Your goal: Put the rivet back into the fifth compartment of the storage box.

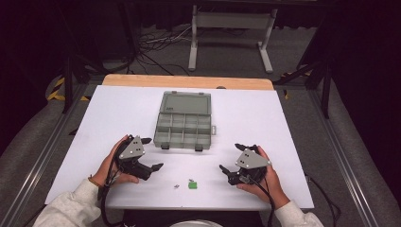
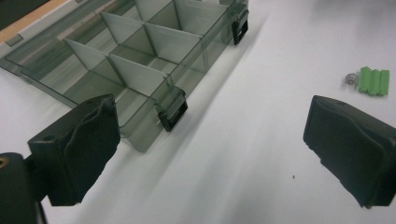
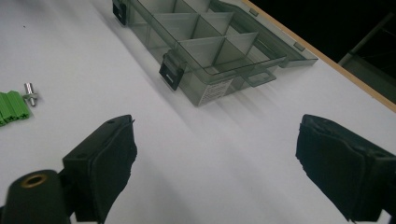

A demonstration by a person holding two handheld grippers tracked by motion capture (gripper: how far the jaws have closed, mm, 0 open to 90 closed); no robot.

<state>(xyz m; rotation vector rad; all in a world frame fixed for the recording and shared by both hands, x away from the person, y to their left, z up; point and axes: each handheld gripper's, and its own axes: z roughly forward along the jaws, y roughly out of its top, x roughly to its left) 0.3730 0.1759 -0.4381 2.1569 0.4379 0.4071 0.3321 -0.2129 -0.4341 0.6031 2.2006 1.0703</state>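
A smoky clear compartment box [image 1: 159, 128] lies open on the white table top [image 1: 265, 118], its lid folded back and its dividers bare. Near the front edge rest a small green plastic piece [image 1: 192, 185] and tiny metal fasteners [image 1: 176, 186]. My left gripper [image 1: 153, 153] stands open left of these, nothing between its jaws. In the left gripper view the box [image 2: 135, 133] sits ahead-left and the green piece [image 2: 373, 81] far right. My right gripper [image 1: 230, 157] is open too; its view has the box [image 3: 196, 88] ahead and the green piece [image 3: 11, 106] at left.
Black latches [image 2: 172, 109] hang from the box's front wall. A wooden table edge [image 1: 189, 81] runs behind the white sheet. On the floor beyond stand a white metal frame [image 1: 231, 28] and loose cables [image 1: 156, 45]. Sleeved forearms enter from the bottom.
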